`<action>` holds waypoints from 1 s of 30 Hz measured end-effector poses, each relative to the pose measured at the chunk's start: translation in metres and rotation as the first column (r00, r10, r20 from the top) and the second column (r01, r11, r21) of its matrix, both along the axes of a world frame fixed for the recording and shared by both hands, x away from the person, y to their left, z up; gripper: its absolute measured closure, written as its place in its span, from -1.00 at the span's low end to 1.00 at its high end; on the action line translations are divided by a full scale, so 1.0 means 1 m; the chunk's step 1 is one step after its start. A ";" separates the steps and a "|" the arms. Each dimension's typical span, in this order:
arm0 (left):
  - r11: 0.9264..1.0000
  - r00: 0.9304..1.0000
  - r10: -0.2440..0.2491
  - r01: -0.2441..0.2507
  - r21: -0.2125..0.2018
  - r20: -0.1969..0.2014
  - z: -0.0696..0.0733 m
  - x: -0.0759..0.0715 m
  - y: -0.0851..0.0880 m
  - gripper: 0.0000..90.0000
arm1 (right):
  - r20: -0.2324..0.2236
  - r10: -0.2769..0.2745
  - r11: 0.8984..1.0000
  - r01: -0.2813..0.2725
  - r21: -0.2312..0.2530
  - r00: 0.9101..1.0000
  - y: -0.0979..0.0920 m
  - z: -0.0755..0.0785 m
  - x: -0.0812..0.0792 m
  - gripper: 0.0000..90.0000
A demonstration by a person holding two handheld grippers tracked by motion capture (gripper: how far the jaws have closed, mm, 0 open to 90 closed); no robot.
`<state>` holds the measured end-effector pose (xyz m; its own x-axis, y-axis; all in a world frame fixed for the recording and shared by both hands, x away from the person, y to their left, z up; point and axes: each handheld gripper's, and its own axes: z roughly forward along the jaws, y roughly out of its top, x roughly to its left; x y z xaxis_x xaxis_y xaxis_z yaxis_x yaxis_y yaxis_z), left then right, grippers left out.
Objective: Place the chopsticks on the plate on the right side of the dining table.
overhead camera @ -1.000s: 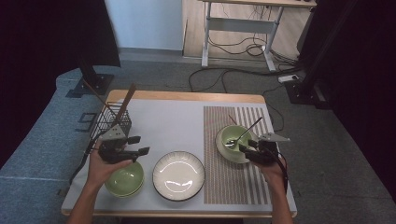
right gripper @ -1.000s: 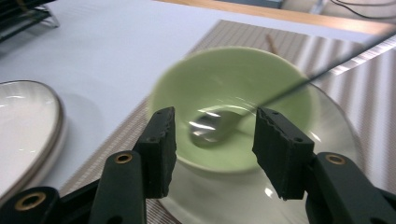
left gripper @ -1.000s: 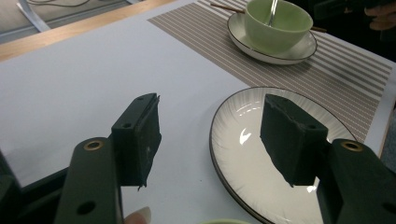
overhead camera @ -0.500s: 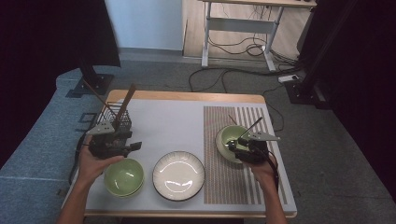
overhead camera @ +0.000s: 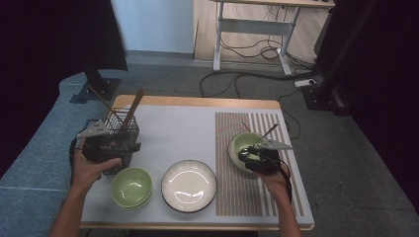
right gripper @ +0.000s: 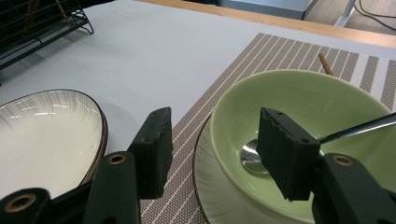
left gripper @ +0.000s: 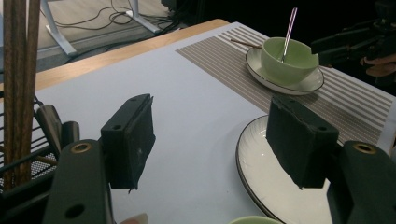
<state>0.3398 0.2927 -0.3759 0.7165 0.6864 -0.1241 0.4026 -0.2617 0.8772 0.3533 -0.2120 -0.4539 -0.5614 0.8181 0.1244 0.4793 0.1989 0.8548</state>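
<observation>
— Two sets of fingers, both released?

— Yes. Left fingers (left gripper: 133, 135) spread wide, gripping nothing, hovering beside the wire basket (overhead camera: 126, 129) near the left edge of the surface (overhead camera: 178, 128). Right fingers (right gripper: 285, 154) parted too, one outside the rim of the green bowl (right gripper: 299, 98), the other over its hollow, pressing on neither side.

— And the bowl?

— Resting on a saucer (right gripper: 210, 186) on the striped mat (right gripper: 261, 51), toward the right edge. Holds a spoon (right gripper: 355, 128), handle leaning out over the rim to the right of those fingers.

— Next thing to fetch?

— Probably the chopsticks (left gripper: 18, 84). Standing in the basket, long axis nearly upright, tops leaning slightly toward the far edge. Just off to the left of the left fingers, which point instead across the surface toward the white plate (overhead camera: 188, 185).

— Nearer hand?

— Left, by far. Right one well apart, on the other side of the plate.

— So what does the move turn on?

— Swinging the left fingers round to the left, then closing across the upright sticks above the basket wire, not along them.
</observation>
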 end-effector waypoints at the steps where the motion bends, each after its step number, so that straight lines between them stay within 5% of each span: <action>1: 1.000 1.000 0.006 -0.006 0.003 0.002 0.002 0.003 0.003 -0.28 | -0.004 0.001 1.000 -0.001 0.001 1.000 0.000 -0.001 0.000 0.01; 30: 0.996 0.996 0.089 -0.089 -0.022 0.014 0.016 0.037 0.039 -0.24 | -0.007 -0.028 1.000 0.029 0.005 1.000 0.000 -0.004 -0.003 -0.06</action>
<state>0.3772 0.3320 -0.3602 0.6546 0.7450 -0.1286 0.4100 -0.2069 0.8883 0.3506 -0.2119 -0.4579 -0.5369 0.8331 0.1329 0.4910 0.1805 0.8523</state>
